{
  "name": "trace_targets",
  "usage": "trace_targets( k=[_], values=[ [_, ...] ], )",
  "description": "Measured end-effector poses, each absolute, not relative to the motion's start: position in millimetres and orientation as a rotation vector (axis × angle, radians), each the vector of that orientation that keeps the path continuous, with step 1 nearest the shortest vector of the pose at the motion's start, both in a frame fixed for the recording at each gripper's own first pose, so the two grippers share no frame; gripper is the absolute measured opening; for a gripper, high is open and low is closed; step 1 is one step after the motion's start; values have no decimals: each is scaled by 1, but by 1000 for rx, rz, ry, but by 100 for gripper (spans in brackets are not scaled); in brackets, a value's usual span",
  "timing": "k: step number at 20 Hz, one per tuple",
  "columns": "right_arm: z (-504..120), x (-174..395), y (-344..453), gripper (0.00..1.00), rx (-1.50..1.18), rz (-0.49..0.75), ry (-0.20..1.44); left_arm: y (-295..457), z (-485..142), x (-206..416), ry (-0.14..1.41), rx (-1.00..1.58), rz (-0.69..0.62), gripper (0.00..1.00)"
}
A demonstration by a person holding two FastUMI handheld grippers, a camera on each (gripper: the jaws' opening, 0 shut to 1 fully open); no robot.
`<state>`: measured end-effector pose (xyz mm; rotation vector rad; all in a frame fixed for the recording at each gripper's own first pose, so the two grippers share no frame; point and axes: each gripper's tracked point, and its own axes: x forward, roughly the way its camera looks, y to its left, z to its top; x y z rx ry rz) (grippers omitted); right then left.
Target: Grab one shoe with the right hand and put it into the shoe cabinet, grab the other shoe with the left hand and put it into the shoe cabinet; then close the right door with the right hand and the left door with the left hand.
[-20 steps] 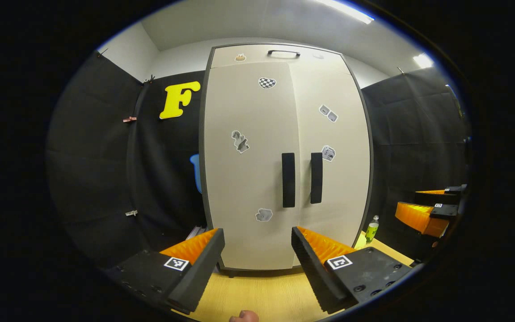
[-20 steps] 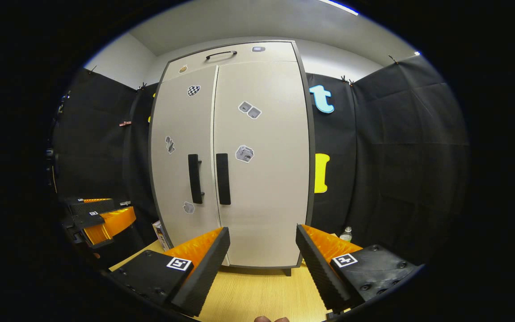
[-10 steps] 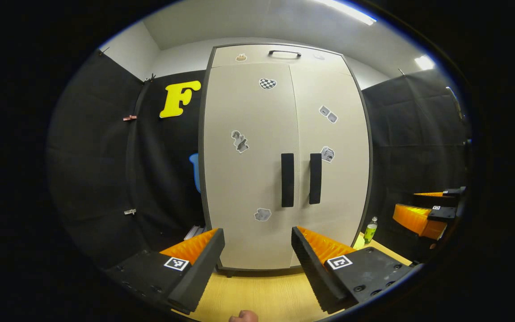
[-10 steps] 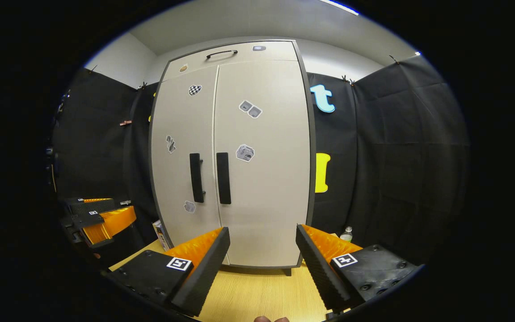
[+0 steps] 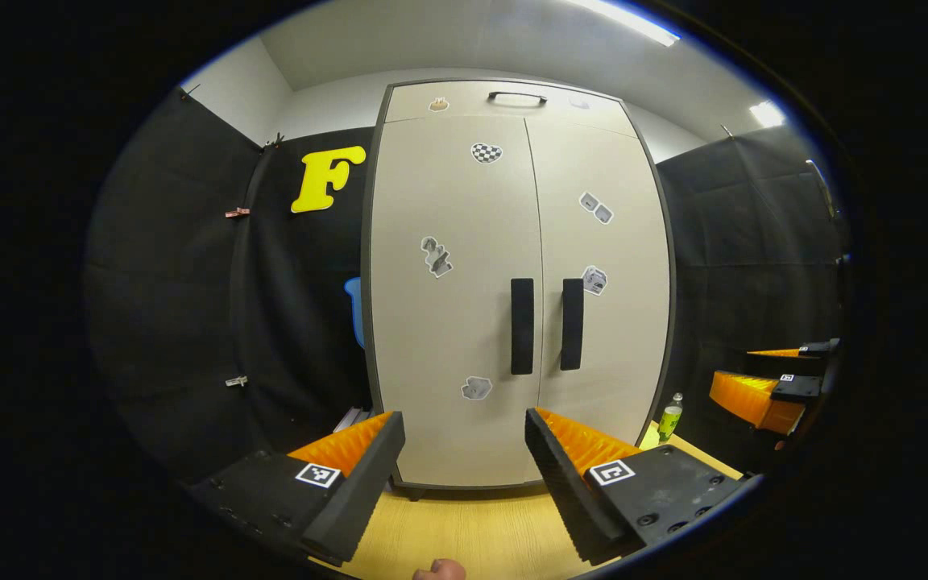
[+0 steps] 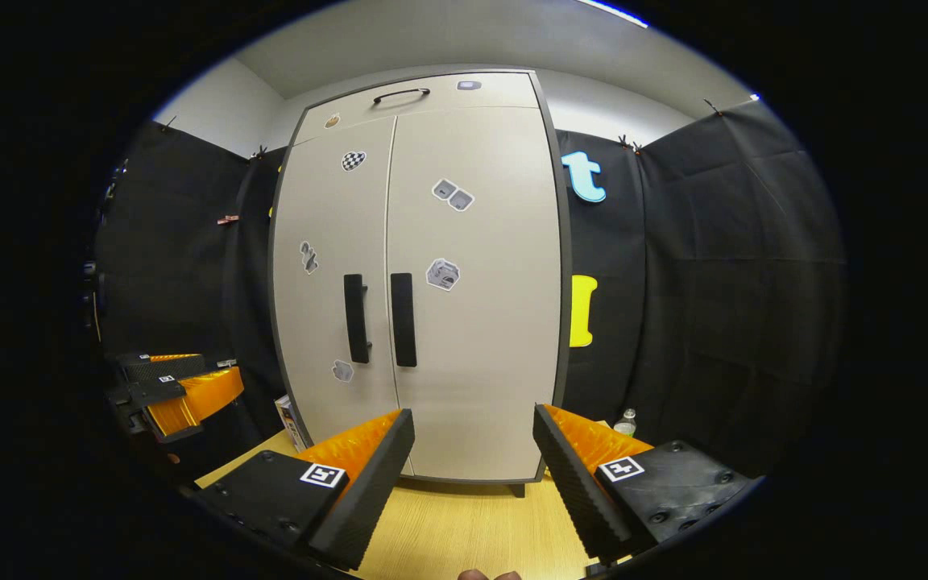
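Both cams low over table, facing shoe cabinet front — shared; left cam further left.

The left gripper and the right gripper were both held level with jaws spread wide and nothing between them, each gripper well off to the other's side.

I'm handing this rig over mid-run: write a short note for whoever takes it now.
Left tongs: open, empty, held back from the shoe cabinet.
Right tongs: open, empty, also held back, facing the cabinet front.
Left door and right door both look shut, handles side by side at the seam.
Shoes: none visible outside, presumably inside the cabinet.
Done, by the look of it: both doors closed.
Left: nothing obvious; check that the doors sit flush.
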<state>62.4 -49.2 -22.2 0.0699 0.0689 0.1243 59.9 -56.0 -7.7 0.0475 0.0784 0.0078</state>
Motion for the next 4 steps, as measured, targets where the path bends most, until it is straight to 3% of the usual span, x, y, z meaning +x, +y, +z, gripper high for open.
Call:
trace_targets(
  k=[4],
  values=[
    [-23, 63, -50, 98, 70, 124, 71, -57, -9, 62, 82, 51, 7, 96]
  ],
)
